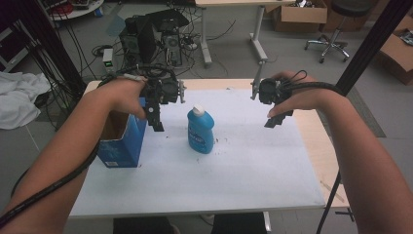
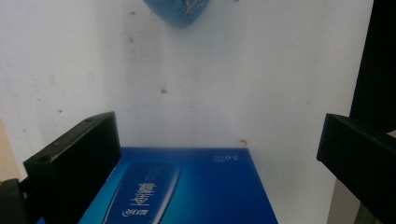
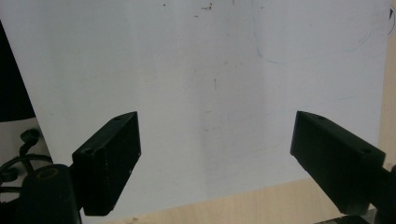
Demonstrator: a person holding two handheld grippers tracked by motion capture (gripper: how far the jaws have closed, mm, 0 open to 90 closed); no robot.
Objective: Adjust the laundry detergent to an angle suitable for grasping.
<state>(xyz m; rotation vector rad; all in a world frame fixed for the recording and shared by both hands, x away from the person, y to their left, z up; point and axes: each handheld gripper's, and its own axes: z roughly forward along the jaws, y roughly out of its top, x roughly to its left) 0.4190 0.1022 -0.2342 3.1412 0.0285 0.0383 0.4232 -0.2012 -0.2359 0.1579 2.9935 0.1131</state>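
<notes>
A blue bottle (image 1: pixel 200 131) with a white cap stands upright near the middle of the white board (image 1: pixel 234 165). At the left edge stands an open blue cardboard box (image 1: pixel 122 141). My left gripper (image 1: pixel 157 122) hangs just above the box's right side, a little left of the bottle, pointing down. Its jaws stand wide apart with nothing between them; below them lies the box's blue face (image 2: pixel 187 191), and the bottle's base (image 2: pixel 180 11) is at the top. My right gripper (image 1: pixel 278 118) hovers over the board's right part, open and empty, above bare white surface (image 3: pixel 210 93).
The board lies on a light wooden table (image 1: pixel 321 141). Behind the table are computer towers (image 1: pixel 151 41) with cables, a desk leg (image 1: pixel 258 46), cardboard boxes (image 1: pixel 299 14) and a chair base (image 1: pixel 331 46). A black slanted pole (image 1: pixel 370 44) rises at the right.
</notes>
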